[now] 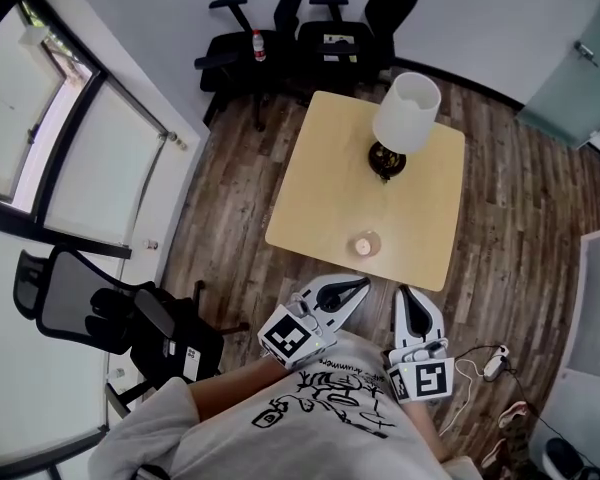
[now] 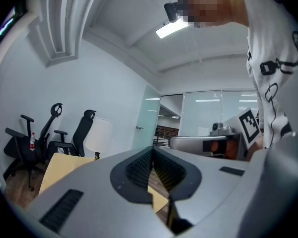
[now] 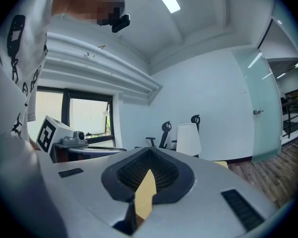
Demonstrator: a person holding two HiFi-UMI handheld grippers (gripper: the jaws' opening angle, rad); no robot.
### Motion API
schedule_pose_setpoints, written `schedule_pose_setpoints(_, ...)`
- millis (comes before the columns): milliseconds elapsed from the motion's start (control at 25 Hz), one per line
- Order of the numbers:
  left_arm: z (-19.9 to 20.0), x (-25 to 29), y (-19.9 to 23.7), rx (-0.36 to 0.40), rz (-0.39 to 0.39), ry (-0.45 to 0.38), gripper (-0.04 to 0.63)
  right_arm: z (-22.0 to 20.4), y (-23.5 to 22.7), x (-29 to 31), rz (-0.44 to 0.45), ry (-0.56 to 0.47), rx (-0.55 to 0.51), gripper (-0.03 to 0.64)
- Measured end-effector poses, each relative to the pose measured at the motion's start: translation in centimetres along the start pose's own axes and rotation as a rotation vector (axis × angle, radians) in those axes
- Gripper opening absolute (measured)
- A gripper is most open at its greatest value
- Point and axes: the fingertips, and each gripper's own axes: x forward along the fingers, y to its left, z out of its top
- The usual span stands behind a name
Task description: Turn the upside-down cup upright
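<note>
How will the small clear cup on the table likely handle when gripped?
The small clear cup looks like glass or hard plastic, so it is probably rigid and slick. Being small, it is likely light and easily tipped by a nudge. It sits near the front edge of the pale wooden table, so a push might send it off.

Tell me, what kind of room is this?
Probably an office or meeting room. There are black swivel chairs, a frosted glass door, and a small wooden table with a lamp on it.
</note>
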Motion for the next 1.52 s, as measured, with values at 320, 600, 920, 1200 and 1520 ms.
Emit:
schedule_pose_setpoints(320, -0.4, 0.5, 3.3, 0.014, -0.006, 0.016, 0.009, -0.6, -0.3, 3.0, -0.004, 0.0, 0.009, 0.025)
schedule_pose_setpoints(600, -1.1, 2.0, 3.3, 0.004, 0.008, 0.033, 0.009, -0.6, -2.1, 3.0, 0.002, 0.005, 0.011, 0.025)
schedule_pose_setpoints(920, -1.3, 2.7, 3.3, 0.03, 0.016, 0.027, 0.009, 0.1, -3.9, 3.0, 0.062, 0.009, -0.076, 0.025)
schedule_pose_setpoints(1200, -2.8, 3.3, 3.5, 0.055, -0.005, 0.017, 0.011, -0.7, -4.4, 4.0, 0.123, -0.006, -0.103, 0.025)
schedule_pose_setpoints(1520, -6.4, 3.7, 4.7, 0.127, -0.029, 0.071, 0.012, -4.2, -4.6, 5.3, 0.166, 0.011, -0.098, 0.025)
